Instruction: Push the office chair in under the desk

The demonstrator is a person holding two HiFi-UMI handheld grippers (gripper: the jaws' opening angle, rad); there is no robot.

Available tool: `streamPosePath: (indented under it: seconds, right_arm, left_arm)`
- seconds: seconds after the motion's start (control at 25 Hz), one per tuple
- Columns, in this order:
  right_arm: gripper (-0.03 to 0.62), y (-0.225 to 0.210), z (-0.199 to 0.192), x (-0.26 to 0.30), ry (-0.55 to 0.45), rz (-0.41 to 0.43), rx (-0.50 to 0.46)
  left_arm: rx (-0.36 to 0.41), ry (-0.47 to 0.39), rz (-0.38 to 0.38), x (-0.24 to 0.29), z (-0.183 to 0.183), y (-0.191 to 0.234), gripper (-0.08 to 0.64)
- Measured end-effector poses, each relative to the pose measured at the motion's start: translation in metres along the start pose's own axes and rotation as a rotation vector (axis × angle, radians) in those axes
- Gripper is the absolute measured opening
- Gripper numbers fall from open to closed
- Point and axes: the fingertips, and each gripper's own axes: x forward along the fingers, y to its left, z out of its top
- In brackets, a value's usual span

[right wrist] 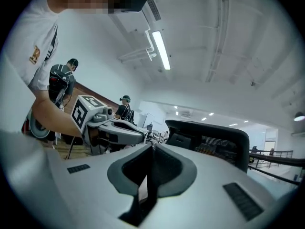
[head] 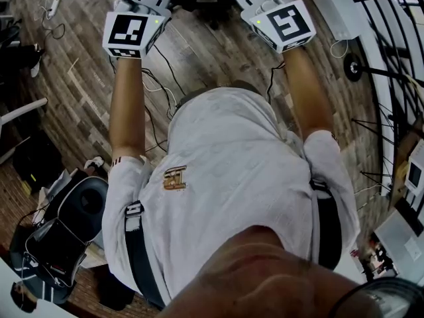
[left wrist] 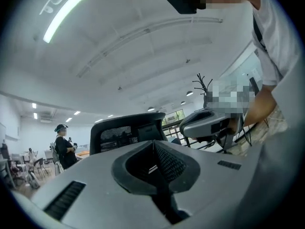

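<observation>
Left gripper view: chair (left wrist: 125, 133) back stands near, ahead | left gripper (left wrist: 153, 144), right gripper (right wrist: 152, 147) both closed, empty | step: approach | next: likely press backrest forward

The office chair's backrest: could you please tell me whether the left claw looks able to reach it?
Probably yes: the backrest stands straight ahead of the shut left claw, with nothing seen between them.
</observation>
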Motion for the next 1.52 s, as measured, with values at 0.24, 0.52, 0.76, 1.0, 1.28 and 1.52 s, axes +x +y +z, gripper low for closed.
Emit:
streamPosePath:
  seconds: [0.24,0.52,0.76,1.0,1.28,1.52]
  right_arm:
    - [0.038,-0.011,-0.016,0.011,0.087,-0.032,-0.115]
    - [0.046,-0.032,-0.021,0.023,0.154,-0.082,-0.212]
    - [0.145,-0.047,-0.043,0.036,0.249,-0.066,-0.269]
    - [0.216,-0.052,-0.068,0.045,0.362,-0.053,-0.378]
    - [0.244,-0.076,-0.098,0.055,0.54,-0.092,-0.659]
    - [0.253,-0.102,-0.123,0.065,0.668,-0.11,-0.829]
  left_arm:
    - [0.159,0.062,0.001,0.011,-0.014,0.02,0.025]
    - [0.326,0.125,-0.029,0.024,-0.031,0.037,0.051]
    - [0.465,0.186,-0.066,0.038,-0.051,0.048,0.129]
    - [0.645,0.27,-0.108,0.045,-0.079,0.056,0.229]
    - [0.841,0.355,-0.106,0.062,-0.108,0.076,0.316]
    - [0.921,0.399,-0.105,0.079,-0.125,0.09,0.328]
